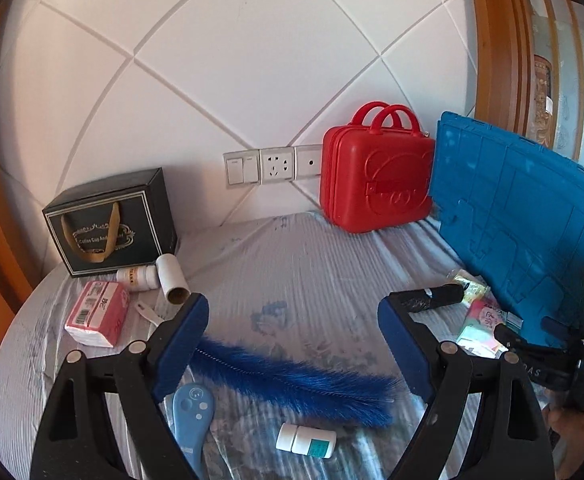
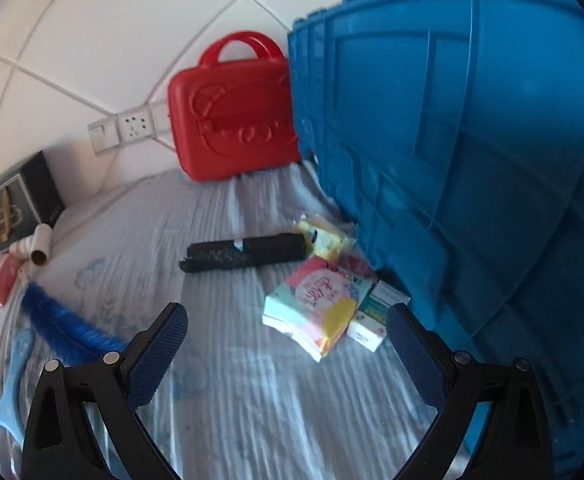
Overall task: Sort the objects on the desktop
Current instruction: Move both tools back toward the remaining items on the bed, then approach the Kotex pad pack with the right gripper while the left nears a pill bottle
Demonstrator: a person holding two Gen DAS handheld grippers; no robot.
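My left claw [image 1: 293,332] is hanging wide open and holding nothing, low over the table [image 1: 311,256] with its striped cloth. The blue feather duster [image 1: 292,380] is lying directly below and between its fingers, long axis running from the left finger down toward the lower right, the thin end near the left finger and the bushy end pointing right. Just nearer me, a small white bottle [image 1: 307,442] is lying on its side, cap to the left. A light blue handle-shaped tool [image 1: 192,420] is lying under the left finger.

My right claw [image 2: 288,344] is also standing wide open and empty. Ahead of it, a black rolled bundle [image 2: 244,254] is lying crosswise, long axis left to right, well beyond the fingertips. A pastel tissue pack [image 2: 315,304] is lying closer, between the fingers' line and the big blue crate [image 2: 471,160], with a small white box [image 2: 371,320] just beside the right finger.

Only the left view is showing the white bottle, plus a pink pack [image 1: 98,314], a cardboard tube [image 1: 174,278] and a dark gift box [image 1: 112,220] at far left. The right view alone is showing the black bundle whole. A red case [image 1: 375,172] is standing against the wall.
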